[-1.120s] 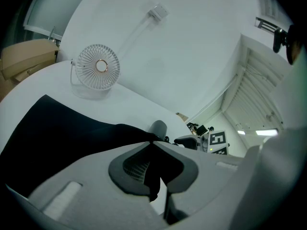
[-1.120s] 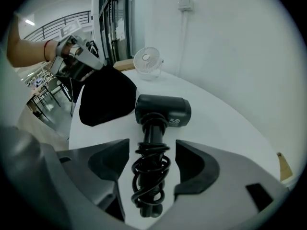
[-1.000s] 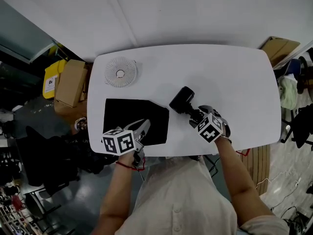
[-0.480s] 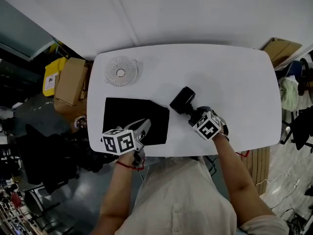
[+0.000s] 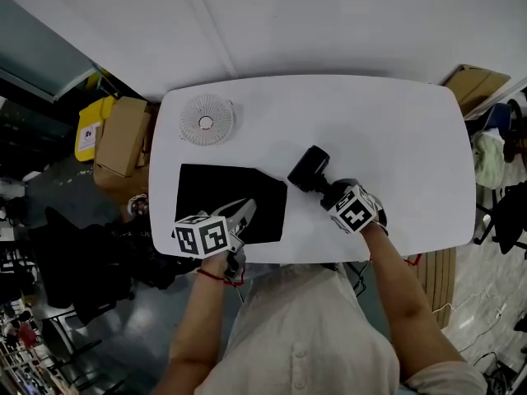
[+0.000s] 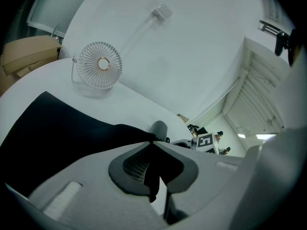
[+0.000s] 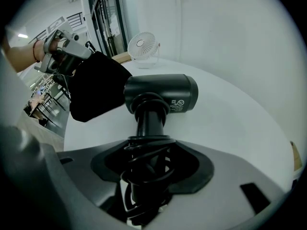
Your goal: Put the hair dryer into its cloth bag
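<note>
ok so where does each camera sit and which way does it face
Head view: on the person's head, looking steeply down at the white table; shows both forearms, left gripper and right gripper.
Left gripper view: on the left gripper, looking along its jaws, shut on the cloth bag, across the table toward the fan.
Right gripper view: on the right gripper, looking along its jaws, which have just been closing and grip the hair dryer by its handle; the left gripper shows far left.
Shared: both gripper views show the fan and the cloth bag.
</note>
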{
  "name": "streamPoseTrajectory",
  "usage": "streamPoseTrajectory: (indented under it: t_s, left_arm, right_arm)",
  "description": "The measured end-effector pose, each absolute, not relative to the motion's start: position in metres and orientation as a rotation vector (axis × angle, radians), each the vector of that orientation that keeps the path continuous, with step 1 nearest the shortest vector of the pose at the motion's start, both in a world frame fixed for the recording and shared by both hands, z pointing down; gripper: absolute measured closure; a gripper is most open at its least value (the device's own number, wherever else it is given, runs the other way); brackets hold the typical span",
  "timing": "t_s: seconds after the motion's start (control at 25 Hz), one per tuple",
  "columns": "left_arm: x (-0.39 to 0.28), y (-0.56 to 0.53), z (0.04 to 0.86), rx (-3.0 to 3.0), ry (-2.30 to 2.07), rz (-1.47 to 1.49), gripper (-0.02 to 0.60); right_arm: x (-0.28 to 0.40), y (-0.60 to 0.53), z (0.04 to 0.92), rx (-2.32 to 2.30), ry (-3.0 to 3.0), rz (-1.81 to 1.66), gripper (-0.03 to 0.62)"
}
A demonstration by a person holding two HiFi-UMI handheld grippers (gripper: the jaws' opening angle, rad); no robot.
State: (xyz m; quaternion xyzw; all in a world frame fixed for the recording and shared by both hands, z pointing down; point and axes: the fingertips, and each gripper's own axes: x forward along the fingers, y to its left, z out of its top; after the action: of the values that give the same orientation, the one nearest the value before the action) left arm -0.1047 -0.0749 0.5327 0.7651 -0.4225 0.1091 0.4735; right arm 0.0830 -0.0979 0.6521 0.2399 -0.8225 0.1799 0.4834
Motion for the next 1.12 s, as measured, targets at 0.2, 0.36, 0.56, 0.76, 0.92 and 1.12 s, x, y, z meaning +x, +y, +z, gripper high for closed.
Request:
streamPoseTrajectory:
  t_s: [0.2,0.36,0.56,0.76,0.92,1.12]
  left_arm:
    - [-0.104,-0.074,0.533,1.875,-1.035,0.265,0.560]
    - [-0.103,-0.073,0.534,1.871,-1.032,0.266,0.560]
    - [-0.104,-0.073,0.536,1.864,-1.034,0.268,0.560]
    - [-0.105,-0.074,0.537,1.863,-1.037,0.271,0.560]
    - [-0.103,-0.073,0.539,1.860,-1.041,0.275,0.560]
    - [-0.102,-0.073,0.538,1.860,-1.042,0.267,0.560]
  right_arm:
    - [0.083,-0.098,0.651,0.591,-2.006,0.436,0.338]
    - [0.082,-0.099,0.651,0.602,-2.010,0.439,0.338]
    - [0.083,-0.097,0.650,0.614,-2.025,0.463,0.339]
    - [0.083,-0.096,0.645,0.660,-2.058,0.481,0.344]
    - [0.086,-0.088,0.635,0.683,-2.090,0.477,0.346]
    - [0.083,-0.071,0.615,0.687,-2.140,0.455,0.347]
